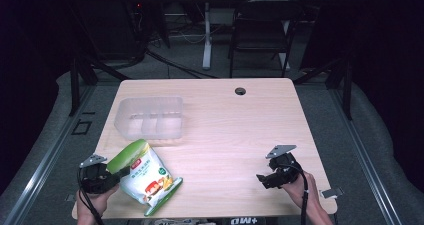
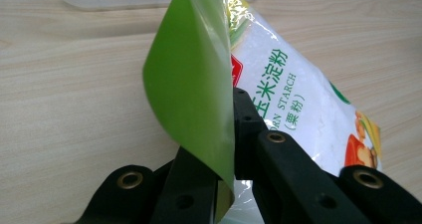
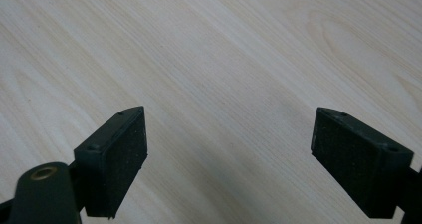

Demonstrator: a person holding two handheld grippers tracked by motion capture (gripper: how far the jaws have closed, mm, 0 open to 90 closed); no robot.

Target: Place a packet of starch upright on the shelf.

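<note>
Clamped in the left gripper (image 2: 234, 149), apparently by its green edge, the starch bag (image 1: 145, 177) lies tilted; right gripper (image 3: 229, 159) gapes wide over bare table (image 1: 225, 120).

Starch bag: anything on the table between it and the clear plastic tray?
Nothing visible. The left gripper is shut on the green edge of the starch bag, and the clear plastic tray sits just beyond it on the table with only bare wood between. The right gripper is open, far off to the side.

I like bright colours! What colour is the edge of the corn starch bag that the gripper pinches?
Bright green, on a white plastic corn starch bag; the left gripper view shows it best.
</note>
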